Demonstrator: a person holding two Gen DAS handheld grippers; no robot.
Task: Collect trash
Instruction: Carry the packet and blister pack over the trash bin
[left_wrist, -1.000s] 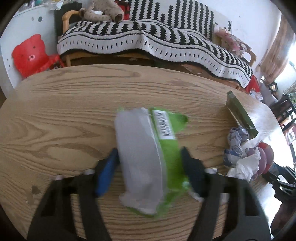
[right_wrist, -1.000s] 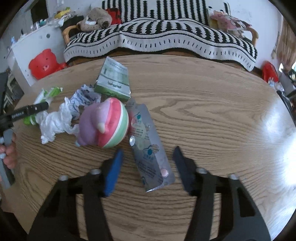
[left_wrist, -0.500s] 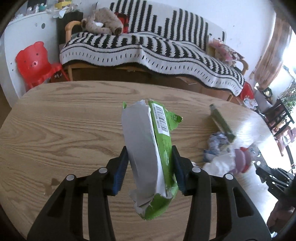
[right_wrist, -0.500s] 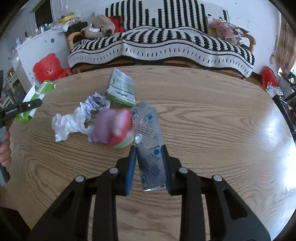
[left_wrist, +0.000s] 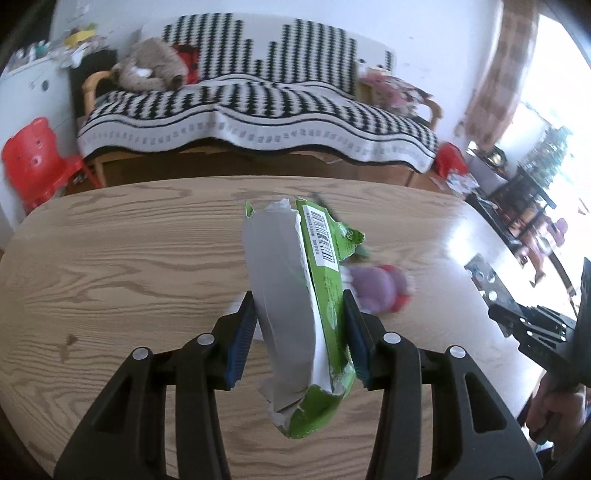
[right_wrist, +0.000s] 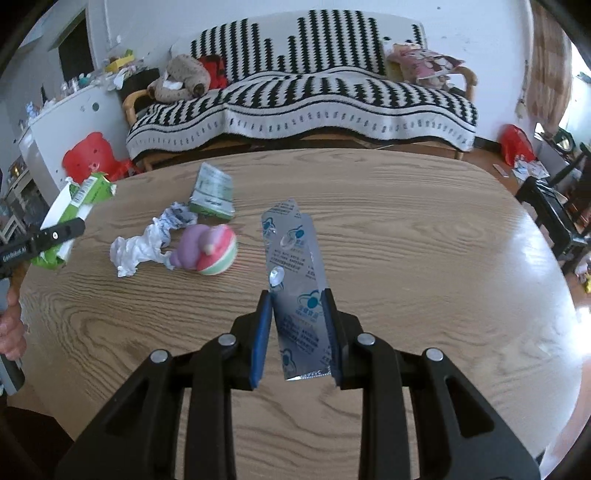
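Grip check: my left gripper (left_wrist: 299, 339) clamps green wrapper (left_wrist: 314, 295), right gripper (right_wrist: 297, 332) clamps blister pack (right_wrist: 295, 280), both lifted off table (right_wrist: 424, 240).

- a rounded wood-grain bench (right_wrist: 406, 229) fills the foreground, glossy with glare at its right edge.
- behind it stands a wooden-framed sofa (right_wrist: 303, 99) under a black-and-white zigzag blanket, with a brown plush toy (right_wrist: 184, 79) on its left arm.
- white walls (right_wrist: 147, 26); a red bear-shaped chair (right_wrist: 92, 157) beside a white cabinet (right_wrist: 62, 118) at left.
- bright daylight enters past a patterned curtain (left_wrist: 495, 70) at right.
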